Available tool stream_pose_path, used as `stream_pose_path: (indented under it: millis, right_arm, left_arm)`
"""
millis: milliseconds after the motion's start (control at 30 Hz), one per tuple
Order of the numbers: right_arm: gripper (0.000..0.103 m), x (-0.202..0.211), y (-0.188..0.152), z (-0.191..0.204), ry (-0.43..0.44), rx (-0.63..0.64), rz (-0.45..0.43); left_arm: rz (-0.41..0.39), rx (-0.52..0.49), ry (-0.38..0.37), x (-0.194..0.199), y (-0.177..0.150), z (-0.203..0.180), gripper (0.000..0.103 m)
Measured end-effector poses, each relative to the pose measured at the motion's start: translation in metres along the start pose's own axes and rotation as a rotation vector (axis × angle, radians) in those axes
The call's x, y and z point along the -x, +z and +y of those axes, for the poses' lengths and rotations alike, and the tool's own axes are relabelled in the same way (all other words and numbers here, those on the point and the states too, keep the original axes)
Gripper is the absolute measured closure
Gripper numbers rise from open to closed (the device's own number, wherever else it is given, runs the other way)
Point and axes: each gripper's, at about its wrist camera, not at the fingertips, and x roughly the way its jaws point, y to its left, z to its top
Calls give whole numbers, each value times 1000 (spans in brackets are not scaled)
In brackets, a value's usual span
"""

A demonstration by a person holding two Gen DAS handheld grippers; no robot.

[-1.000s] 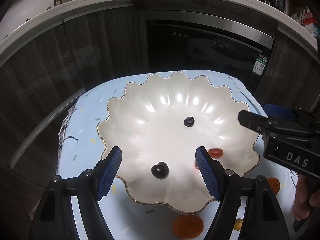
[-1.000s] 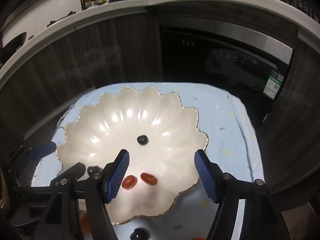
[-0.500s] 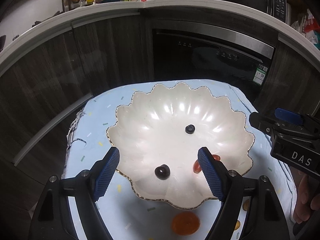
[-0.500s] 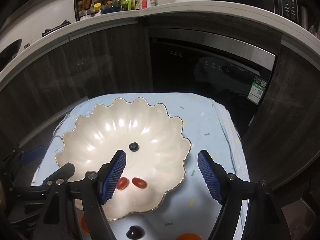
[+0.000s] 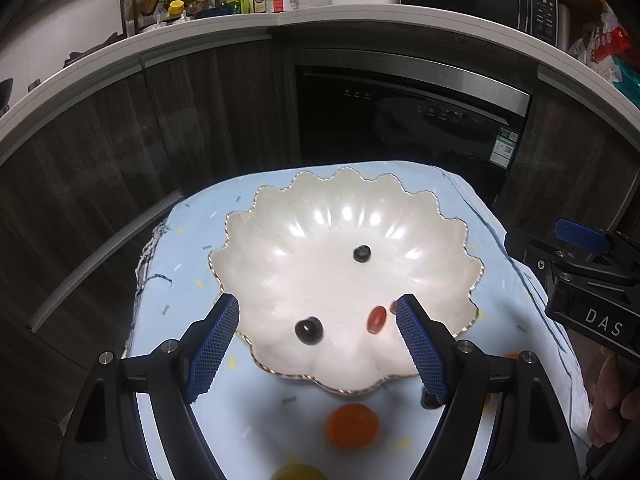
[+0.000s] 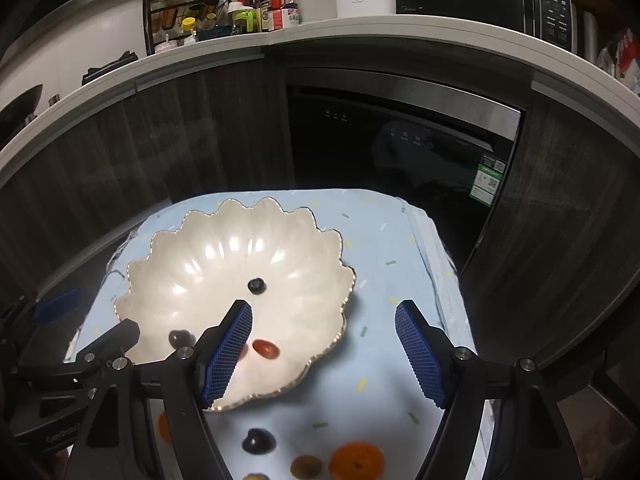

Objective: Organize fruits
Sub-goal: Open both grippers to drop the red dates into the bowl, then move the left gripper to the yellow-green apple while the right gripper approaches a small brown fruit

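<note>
- Hovering above the near rim of the scalloped white bowl, the left gripper had its jaws spread with nothing between the pads; they had just been opening a little further.
- The right gripper stood the same way, jaws apart and empty, also just widened, over the bowl's 4 o'clock edge in its own view.
- The bowl sat mid-way on a pale blue cloth, likely as the collecting dish; its raised fluted wall should keep round fruit from rolling off.
- Already inside: a blueberry near centre, a dark cherry at 7 o'clock, and a red cherry tomato at 5 o'clock, with a second red one half hidden behind the left gripper's right pad.
- The cherry lay below the left jaws' gap, nearer the left pad, not touched.
- Loose fruit remained on the cloth at 6 o'clock of the bowl: an orange fruit, a dark cherry-like fruit, a small brown one; all sat below and behind the right jaws, well clear of the pads.
- Judged: both open empty grips suited a fresh pick from the cloth.
</note>
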Motion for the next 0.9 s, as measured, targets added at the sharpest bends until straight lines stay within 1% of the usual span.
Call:
stream_pose_path:
  millis: [333,500,733,900]
  right_arm:
    - [28,19,-20,-6,-17,6,-6]
    - [28,23,-33,-4,-21,10,-4]
    - [28,29,-48,0,-19,6,-16]
    - [28,33,-58,6,-14,14,-22]
  left_arm:
    - [18,0,-26,10,-23,-9,22]
    - [27,-8,-23,12,-35,-8,22]
    - [42,14,-23,13,-50,-3,22]
    - [41,7,-11,15,-60,-1,22]
